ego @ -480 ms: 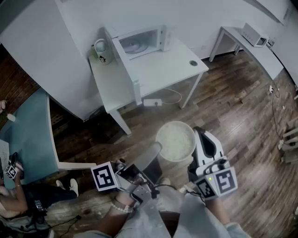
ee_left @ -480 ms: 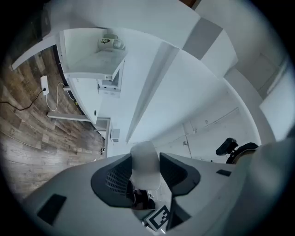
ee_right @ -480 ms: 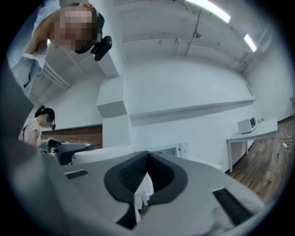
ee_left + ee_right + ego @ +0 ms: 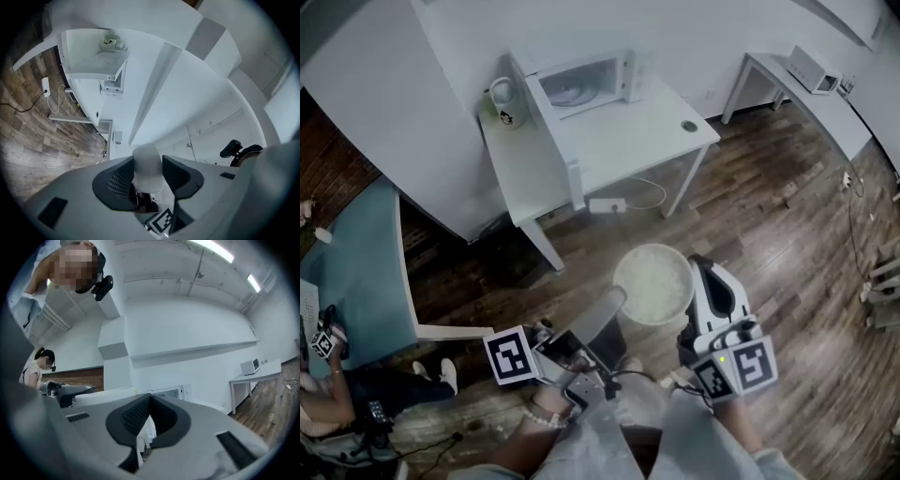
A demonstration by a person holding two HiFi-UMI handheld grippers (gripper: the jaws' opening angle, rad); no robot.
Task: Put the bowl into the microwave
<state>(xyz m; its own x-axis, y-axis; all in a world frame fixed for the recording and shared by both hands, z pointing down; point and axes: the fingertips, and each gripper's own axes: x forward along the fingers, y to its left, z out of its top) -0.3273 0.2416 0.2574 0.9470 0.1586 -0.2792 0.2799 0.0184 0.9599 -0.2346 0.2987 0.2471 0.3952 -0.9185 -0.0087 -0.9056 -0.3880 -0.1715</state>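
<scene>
Clamping one bowl (image 4: 653, 281) is the left tool (image 4: 615, 300) alone.

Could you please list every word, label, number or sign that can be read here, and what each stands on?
None is readable.
On the mug: dark print, too small to read.
On the left gripper and right gripper: square markers, patterns only, no letters.
No print made out on the bowl or microwave.

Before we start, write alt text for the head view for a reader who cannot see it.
A white bowl is held above a wooden floor, the left gripper clamped on its edge, the shut right gripper beside it. Ahead, a microwave stands on a white table.
</scene>
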